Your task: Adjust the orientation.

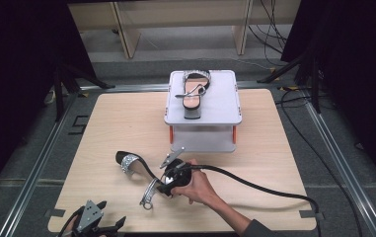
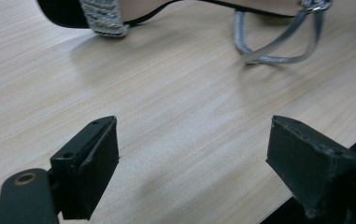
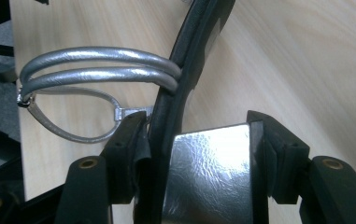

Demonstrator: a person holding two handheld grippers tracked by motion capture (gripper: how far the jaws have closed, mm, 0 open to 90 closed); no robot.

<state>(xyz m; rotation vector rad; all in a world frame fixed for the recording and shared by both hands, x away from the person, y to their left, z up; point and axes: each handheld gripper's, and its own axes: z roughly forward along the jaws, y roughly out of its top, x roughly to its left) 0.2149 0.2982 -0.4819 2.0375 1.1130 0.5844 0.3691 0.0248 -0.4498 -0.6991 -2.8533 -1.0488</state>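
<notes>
A black sandal (image 1: 135, 165) with a glittery silver toe band and silver ankle straps (image 3: 96, 63) lies tilted on the wooden table (image 1: 111, 123). My right gripper (image 1: 169, 184) is shut on its shiny silver block heel (image 3: 208, 172); in the right gripper view the black sole edge runs up between the jaws (image 3: 194, 135). The matching sandal (image 1: 195, 91) lies flat on a white raised platform (image 1: 222, 106). My left gripper (image 1: 111, 215) hovers open at the table's near left edge. Its jaws (image 2: 192, 140) hold nothing, and the sandal's toe band (image 2: 103, 18) and strap loop (image 2: 278, 46) lie ahead.
The platform stands on orange legs (image 1: 171, 133) at the back centre of the table. A thick black cable (image 1: 254, 185) trails right from my right gripper across the table. Dark stands and cables (image 1: 304, 94) surround the table on the floor.
</notes>
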